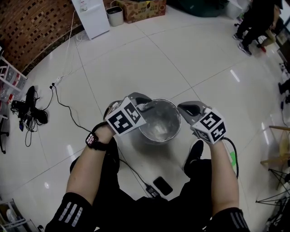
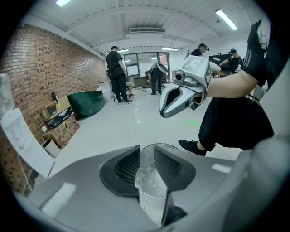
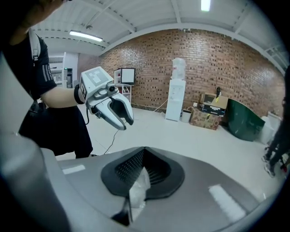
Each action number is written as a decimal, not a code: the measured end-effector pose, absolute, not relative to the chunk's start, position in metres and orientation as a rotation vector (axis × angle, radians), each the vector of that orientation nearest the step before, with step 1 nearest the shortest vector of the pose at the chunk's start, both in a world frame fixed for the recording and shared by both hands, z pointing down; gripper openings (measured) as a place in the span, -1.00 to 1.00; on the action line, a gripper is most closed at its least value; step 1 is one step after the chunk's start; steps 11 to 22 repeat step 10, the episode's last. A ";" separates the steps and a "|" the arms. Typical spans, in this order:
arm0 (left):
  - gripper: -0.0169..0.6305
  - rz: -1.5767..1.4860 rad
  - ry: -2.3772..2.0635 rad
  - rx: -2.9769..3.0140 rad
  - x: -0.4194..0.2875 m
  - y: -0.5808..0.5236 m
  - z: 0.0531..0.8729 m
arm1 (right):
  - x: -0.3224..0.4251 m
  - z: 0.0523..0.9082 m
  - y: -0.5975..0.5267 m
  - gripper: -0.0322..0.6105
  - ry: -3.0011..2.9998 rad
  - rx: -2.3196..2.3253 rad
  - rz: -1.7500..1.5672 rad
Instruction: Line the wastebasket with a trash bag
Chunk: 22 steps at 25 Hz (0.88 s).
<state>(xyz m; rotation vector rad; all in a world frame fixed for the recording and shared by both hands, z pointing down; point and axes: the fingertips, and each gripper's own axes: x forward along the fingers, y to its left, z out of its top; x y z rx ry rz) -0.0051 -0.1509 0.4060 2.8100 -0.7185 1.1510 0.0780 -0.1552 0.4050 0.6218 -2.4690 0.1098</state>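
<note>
A shiny metal wastebasket (image 1: 149, 134) stands on the tiled floor between my hands, with a clear trash bag (image 1: 159, 127) crumpled inside it. My left gripper (image 1: 145, 105) hovers at the basket's left rim. In the left gripper view its jaws (image 2: 147, 156) stand apart, with bag film (image 2: 147, 176) and the basket (image 2: 152, 205) showing in the gap; the pads do not press on the film. My right gripper (image 1: 183, 108) is at the right rim. It is shut (image 3: 144, 156) on a fold of the bag (image 3: 138, 188), which sticks out below its jaws.
A black phone (image 1: 162, 186) and a cable (image 1: 136, 174) lie on the floor near my feet. More cables (image 1: 68, 108) trail to the left. A white water dispenser (image 1: 93, 16), a small bin (image 1: 115, 16) and a cardboard box (image 1: 145, 9) stand by the brick wall. People (image 2: 118, 74) stand far off.
</note>
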 end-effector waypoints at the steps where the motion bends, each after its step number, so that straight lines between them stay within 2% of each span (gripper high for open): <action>1: -0.66 1.150 -0.725 2.806 -0.009 -0.151 0.406 | 0.080 0.408 -0.157 -0.88 -2.466 0.630 0.123; 22: -0.66 1.171 -0.712 2.846 -0.003 -0.138 0.407 | 0.093 0.413 -0.164 -0.88 -2.472 0.681 0.147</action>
